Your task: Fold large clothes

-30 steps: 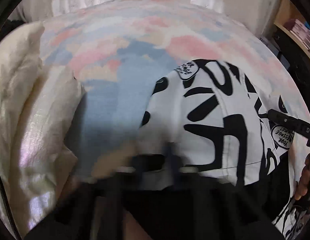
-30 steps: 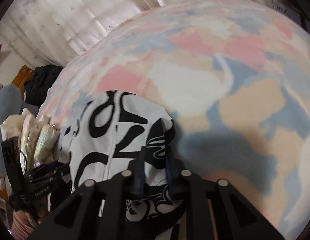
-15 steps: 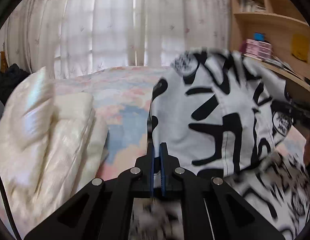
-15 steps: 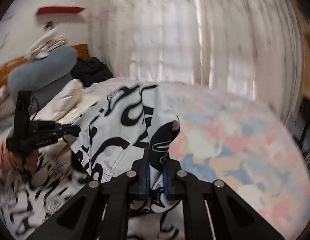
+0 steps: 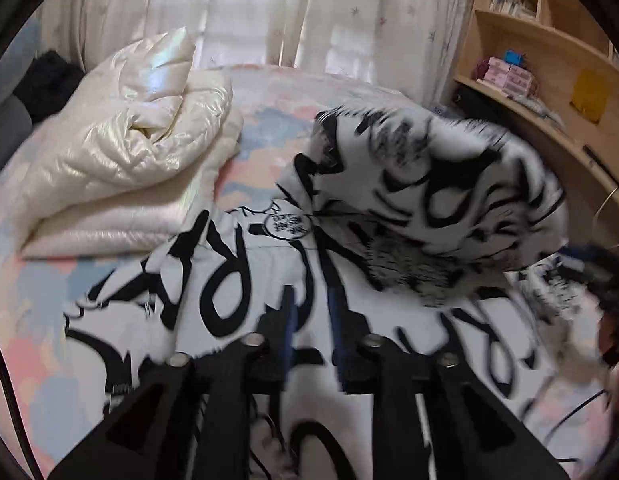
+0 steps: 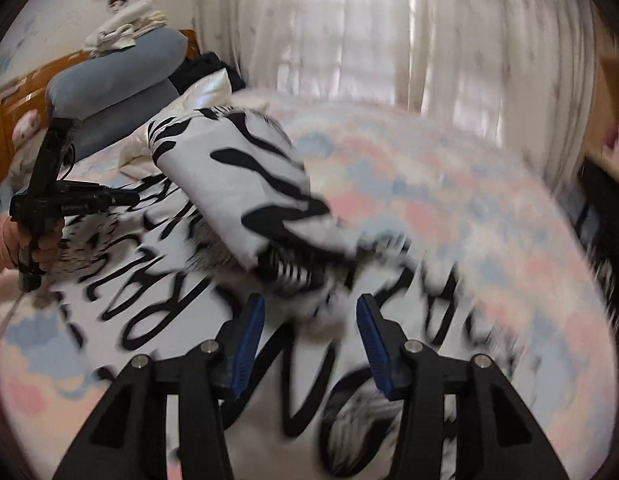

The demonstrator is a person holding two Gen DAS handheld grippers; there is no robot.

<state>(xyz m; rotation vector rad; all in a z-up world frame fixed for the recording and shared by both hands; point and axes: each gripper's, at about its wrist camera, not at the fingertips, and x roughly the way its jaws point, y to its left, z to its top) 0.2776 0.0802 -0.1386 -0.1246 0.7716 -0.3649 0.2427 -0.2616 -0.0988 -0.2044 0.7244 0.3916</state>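
Both grippers have nothing between their pads, and the jaws of each are opening. The left gripper [image 5: 309, 328] shows a narrow gap; the right gripper [image 6: 309, 340] stands wider, its blue pads [image 6: 247, 336] clear of any cloth.

The shirt [image 5: 229, 304], white with heavy black lettering, lies spread on the bed [image 6: 449, 200] straight ahead of and beneath both grippers. Its far part [image 6: 245, 184] is in the air, a blurred flap curling over toward the near half. I judge it to be falling into a fold, though the blur leaves its landing spot unsure.

The shirt's long run goes side to side across the bed, from one gripper to the other. The flap hangs nearer the right gripper, just beyond its pads; the left one sits over the flat near part.

A cream puffer jacket [image 5: 121, 160], already folded, sits on the bed just beside the shirt's left edge, so any next fold should probably go away from it.
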